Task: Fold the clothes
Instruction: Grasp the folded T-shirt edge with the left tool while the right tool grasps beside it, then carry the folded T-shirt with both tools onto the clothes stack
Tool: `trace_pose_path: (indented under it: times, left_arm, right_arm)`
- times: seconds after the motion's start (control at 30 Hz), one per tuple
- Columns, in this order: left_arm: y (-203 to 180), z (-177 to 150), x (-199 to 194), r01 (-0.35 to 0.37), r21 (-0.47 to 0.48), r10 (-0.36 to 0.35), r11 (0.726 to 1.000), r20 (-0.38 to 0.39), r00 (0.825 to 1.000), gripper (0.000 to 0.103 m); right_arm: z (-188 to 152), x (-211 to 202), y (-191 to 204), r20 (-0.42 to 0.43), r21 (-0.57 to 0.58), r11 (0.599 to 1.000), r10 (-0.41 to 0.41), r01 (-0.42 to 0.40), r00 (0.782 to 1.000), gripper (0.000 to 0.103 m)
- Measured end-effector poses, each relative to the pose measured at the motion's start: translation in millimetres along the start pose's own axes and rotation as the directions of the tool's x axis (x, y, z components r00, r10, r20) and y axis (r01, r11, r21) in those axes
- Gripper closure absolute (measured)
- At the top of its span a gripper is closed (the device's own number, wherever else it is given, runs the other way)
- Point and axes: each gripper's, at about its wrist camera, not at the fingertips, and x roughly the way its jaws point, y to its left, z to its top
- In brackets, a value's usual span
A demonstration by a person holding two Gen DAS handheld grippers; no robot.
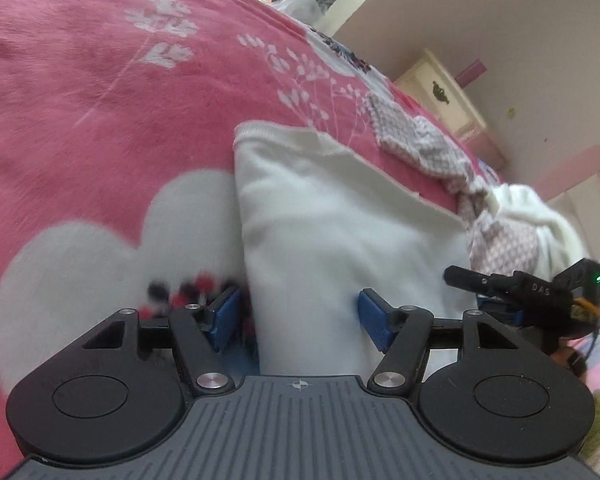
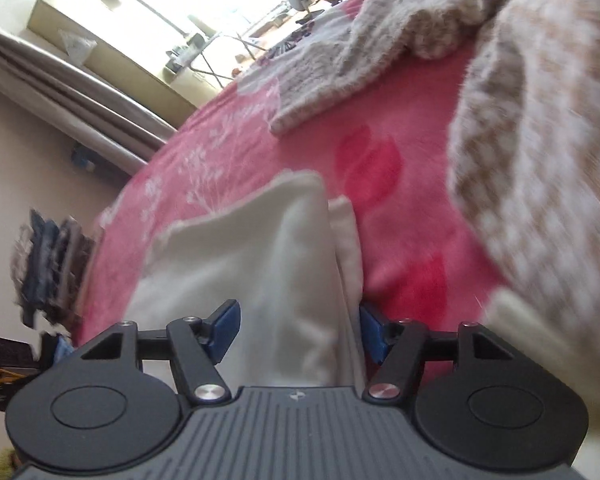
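A white garment [image 1: 332, 220] lies on a pink floral blanket [image 1: 80, 100]. My left gripper [image 1: 300, 316] is open low over the garment's near edge; the cloth runs between its blue pads [image 1: 374, 320] without being pinched. In the right wrist view the same white garment [image 2: 252, 248] rises in a fold between the pads of my right gripper [image 2: 298, 326], which is open too. The right gripper also shows in the left wrist view [image 1: 520, 292] at the garment's right side.
A grey-and-white patterned knit [image 1: 432, 148] and a fluffy white piece [image 1: 540, 216] lie to the right on the blanket. In the right wrist view a beige patterned knit [image 2: 540, 140] fills the right side and dark folded clothes [image 2: 48, 264] sit at the left.
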Motion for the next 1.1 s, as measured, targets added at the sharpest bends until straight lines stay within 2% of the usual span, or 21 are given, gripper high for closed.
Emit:
trace_pose_path:
  times: [0.13, 0.2, 0.27, 0.3, 0.37, 0.47, 0.57, 0.63, 0.8, 0.97, 1.1]
  left_arm:
    - [9.7, 18.4, 13.9, 0.051, -0.046, -0.051, 0.998, -0.004, 0.999, 0.039]
    - [14.5, 27.7, 20.8, 0.077, -0.069, -0.077, 0.995, -0.005, 0.997, 0.040]
    - [16.1, 34.5, 25.3, 0.077, -0.083, -0.078, 0.994, -0.003, 0.997, 0.041]
    - [16.2, 37.5, 27.0, 0.073, -0.088, -0.073, 0.993, -0.001, 0.997, 0.046]
    - [16.2, 42.8, 30.4, 0.060, -0.098, -0.060, 0.993, 0.003, 0.998, 0.057]
    - [9.3, 44.8, 30.0, 0.017, -0.079, -0.016, 0.997, 0.015, 1.000, 0.068]
    - [-0.6, 45.1, 22.2, -0.013, -0.037, 0.015, 0.999, 0.035, 0.999, 0.082]
    - [-8.0, 45.9, 11.8, -0.024, -0.009, 0.024, 1.000, 0.051, 0.998, 0.085]
    - [-37.7, 41.5, -36.7, -0.013, 0.098, 0.001, 0.995, 0.123, 0.992, 0.087]
    - [-62.4, 22.3, -110.7, 0.013, 0.180, -0.051, 0.984, 0.206, 0.977, 0.088]
    - [-77.3, 10.5, -177.4, -0.025, 0.245, -0.042, 0.969, 0.262, 0.964, 0.089]
  right_arm:
    - [18.6, 15.5, -12.1, -0.002, 0.034, 0.997, 0.075, -0.075, 0.997, 0.039]
    - [27.5, 21.8, -21.0, 0.010, 0.073, 0.991, 0.114, -0.114, 0.993, 0.043]
    - [34.2, 28.5, -26.4, 0.026, 0.105, 0.984, 0.144, -0.146, 0.989, 0.051]
    - [36.9, 31.2, -29.0, 0.033, 0.115, 0.981, 0.156, -0.158, 0.987, 0.053]
    - [37.5, 34.0, -28.4, 0.038, 0.105, 0.981, 0.161, -0.164, 0.986, 0.064]
    - [36.8, 34.8, -24.0, 0.050, 0.098, 0.982, 0.159, -0.163, 0.986, 0.073]
    - [30.3, 18.3, -11.9, 0.099, 0.055, 0.981, 0.180, -0.186, 0.979, 0.076]
    - [25.7, 2.6, 5.4, 0.123, 0.006, 0.982, 0.189, -0.191, 0.974, 0.076]
    - [7.8, -50.3, 58.6, 0.194, -0.144, 0.972, 0.212, -0.186, 0.958, 0.076]
    - [-22.8, -112.1, 121.3, 0.268, -0.286, 0.944, 0.245, -0.166, 0.932, 0.076]
    - [-48.0, -151.3, 179.6, 0.307, -0.392, 0.904, 0.303, -0.170, 0.902, 0.077]
